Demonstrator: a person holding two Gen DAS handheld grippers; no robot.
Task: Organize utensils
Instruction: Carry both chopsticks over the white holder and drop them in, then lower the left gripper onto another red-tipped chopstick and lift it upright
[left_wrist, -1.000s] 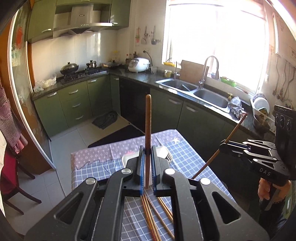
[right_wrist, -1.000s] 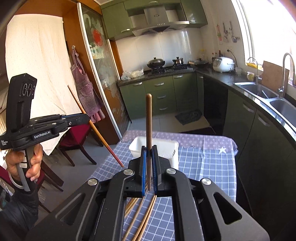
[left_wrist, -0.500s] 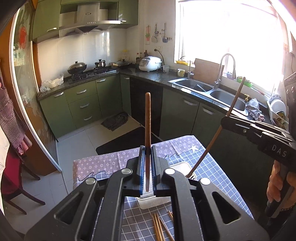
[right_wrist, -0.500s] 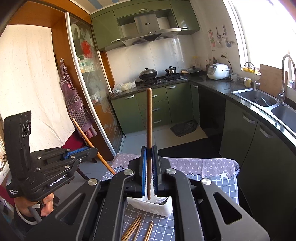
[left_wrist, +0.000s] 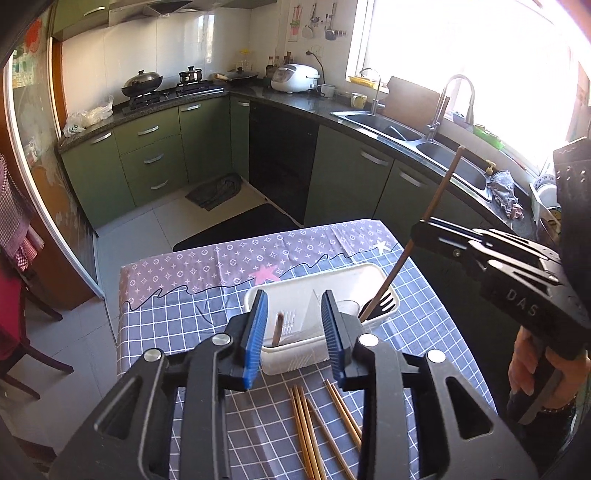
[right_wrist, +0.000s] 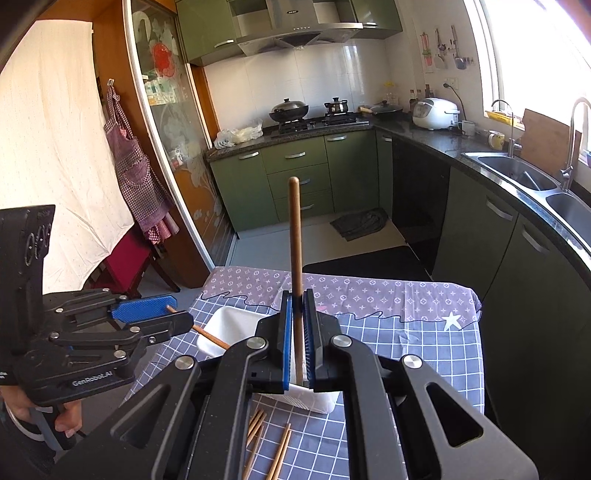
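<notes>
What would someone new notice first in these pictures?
The right gripper is shut on an upright brown chopstick over the white utensil basket on the checked tablecloth. The left gripper, just opened, stands above another chopstick resting in that basket, with loose chopsticks lying nearer.

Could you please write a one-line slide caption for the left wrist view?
Left gripper, just opened, leaves a chopstick standing in the white basket; right gripper brings another.
</notes>
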